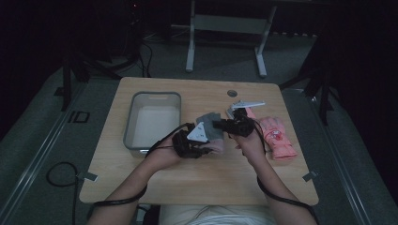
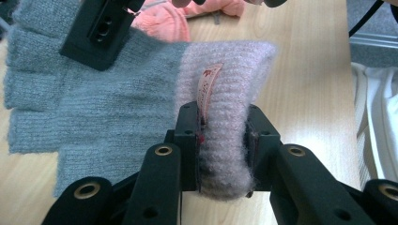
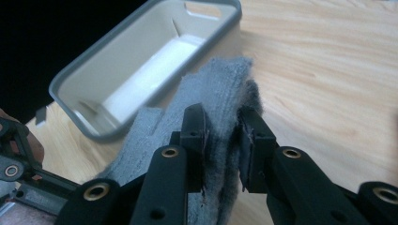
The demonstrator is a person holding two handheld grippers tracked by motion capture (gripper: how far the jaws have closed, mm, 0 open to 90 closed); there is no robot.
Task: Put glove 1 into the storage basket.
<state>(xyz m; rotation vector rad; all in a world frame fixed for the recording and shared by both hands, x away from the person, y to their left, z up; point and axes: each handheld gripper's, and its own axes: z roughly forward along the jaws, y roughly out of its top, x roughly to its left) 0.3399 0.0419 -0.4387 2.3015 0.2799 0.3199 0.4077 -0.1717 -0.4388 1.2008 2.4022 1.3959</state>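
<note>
A grey knit glove [image 1: 207, 121] with a pale pink cuff [image 2: 230, 70] is held between both grippers over the wooden table [image 1: 197, 180]. My left gripper [image 2: 223, 126] is shut on the cuff, beside a small sewn label. It sits near the table's middle in the high view, left gripper [image 1: 209, 147]. My right gripper [image 3: 223, 126] is shut on the grey finger end of the glove [image 3: 220, 89], which bunches between the jaws. From above, the right gripper [image 1: 218, 125] is just right of the glove.
An empty grey bin [image 1: 155, 94] stands left of the grippers, and its rim [image 3: 70, 75] lies close behind the held glove. A pink padded glove [image 1: 277, 136] lies on the table to the right. Table edges are near on all sides.
</note>
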